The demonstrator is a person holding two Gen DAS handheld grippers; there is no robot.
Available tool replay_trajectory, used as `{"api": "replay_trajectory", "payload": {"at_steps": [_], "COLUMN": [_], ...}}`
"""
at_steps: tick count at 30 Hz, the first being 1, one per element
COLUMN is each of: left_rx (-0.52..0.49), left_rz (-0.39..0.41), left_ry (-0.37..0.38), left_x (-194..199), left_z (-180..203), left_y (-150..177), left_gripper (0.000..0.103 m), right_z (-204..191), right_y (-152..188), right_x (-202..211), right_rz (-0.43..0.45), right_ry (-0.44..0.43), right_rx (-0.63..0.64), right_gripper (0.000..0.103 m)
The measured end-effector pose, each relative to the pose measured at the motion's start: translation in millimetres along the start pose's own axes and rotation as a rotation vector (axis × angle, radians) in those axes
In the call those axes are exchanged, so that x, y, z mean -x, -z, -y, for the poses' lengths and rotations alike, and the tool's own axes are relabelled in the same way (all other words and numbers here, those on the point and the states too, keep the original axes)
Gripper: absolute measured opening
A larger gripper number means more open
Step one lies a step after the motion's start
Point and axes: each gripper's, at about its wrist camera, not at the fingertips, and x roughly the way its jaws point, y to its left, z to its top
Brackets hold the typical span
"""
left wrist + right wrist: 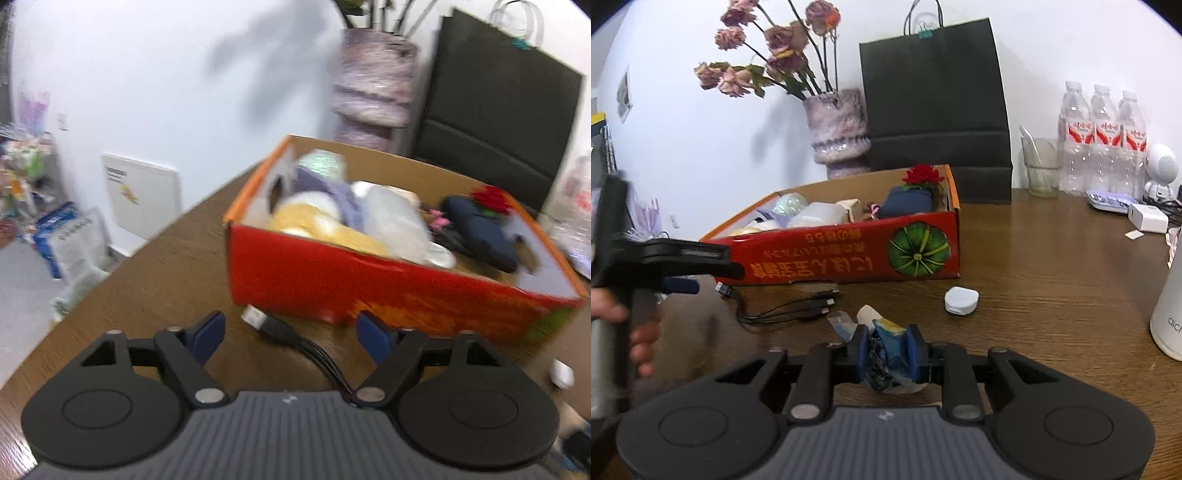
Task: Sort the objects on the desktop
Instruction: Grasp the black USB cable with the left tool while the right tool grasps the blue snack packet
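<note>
right gripper (888, 354): pinching crumpled wrapper (886, 350), on table (1052, 266) in front of red box (849, 258)
left gripper (291, 336): spread, cable (280, 328) between, untouched
white case (961, 300): near box front
box print: orange Japanese text, unreadable
bottle (1169, 314): "aich…"

The white bottle (1169, 306) at the table edge bears grey lettering "aich", cut off. Yellow characters on the red box (849, 254) stand inverted, illegible.
</note>
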Motion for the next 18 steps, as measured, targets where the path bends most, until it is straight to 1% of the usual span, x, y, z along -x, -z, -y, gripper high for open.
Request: {"api": "replay_trajectory", "payload": {"at_steps": [1, 2, 3, 4, 5, 6, 8, 9, 12, 15, 16, 18], "left_rx": [0.007, 0.014, 0.024, 0.029, 0.025, 0.021, 0.027, 0.010, -0.058, -0.084, -0.089, -0.083], "left_rz": [-0.008, -0.021, -0.036, -0.015, -0.011, -0.015, -0.020, -0.015, 0.039, 0.077, 0.085, 0.123], "left_ry": [-0.012, -0.016, -0.029, -0.040, -0.042, -0.035, 0.006, 0.019, 0.053, 0.118, 0.139, 0.159], "left_x": [-5.6, -11.0, -16.0, -15.9, -13.8, -10.1, 4.1, 14.0, 47.7, 86.3, 94.7, 116.4], "left_z": [-0.8, -1.4, -2.3, -3.3, -2.8, -2.3, -3.1, -1.5, 3.2, 2.1, 1.9, -1.4], "left_y": [-0.1, 0.1, 1.2, 3.2, 5.7, 8.5, 19.4, 26.9, 42.5, 48.9, 46.9, 44.5], "left_gripper": [0.062, 0.040, 0.035, 0.031, 0.023, 0.023, 0.022, 0.022, 0.021, 0.020, 0.011, 0.009], "right_z": [0.1, -0.3, -1.3, -2.2, -3.4, -4.8, -9.7, -11.7, -15.0, -17.1, -17.3, -17.5], "right_y": [-0.5, -0.9, -1.0, -0.9, 0.2, 1.0, 3.2, 4.3, 5.3, 4.5, 3.9, 2.0], "right_x": [1.2, 2.3, 3.0, 4.0, 3.3, 2.5, 0.9, 0.5, 2.4, 7.9, 10.3, 16.4], "right_rz": [0.003, 0.005, 0.008, 0.009, 0.004, -0.001, -0.008, -0.009, -0.001, 0.030, 0.042, 0.077], "right_ry": [-0.003, -0.007, -0.008, -0.009, -0.012, -0.013, -0.006, -0.003, -0.012, -0.015, -0.021, -0.051], "right_rx": [0.003, 0.004, 0.004, 0.006, 0.013, 0.022, 0.052, 0.064, 0.079, 0.093, 0.093, 0.090], "right_gripper": [0.020, 0.020, 0.020, 0.020, 0.020, 0.020, 0.020, 0.020, 0.020, 0.020, 0.020, 0.020]}}
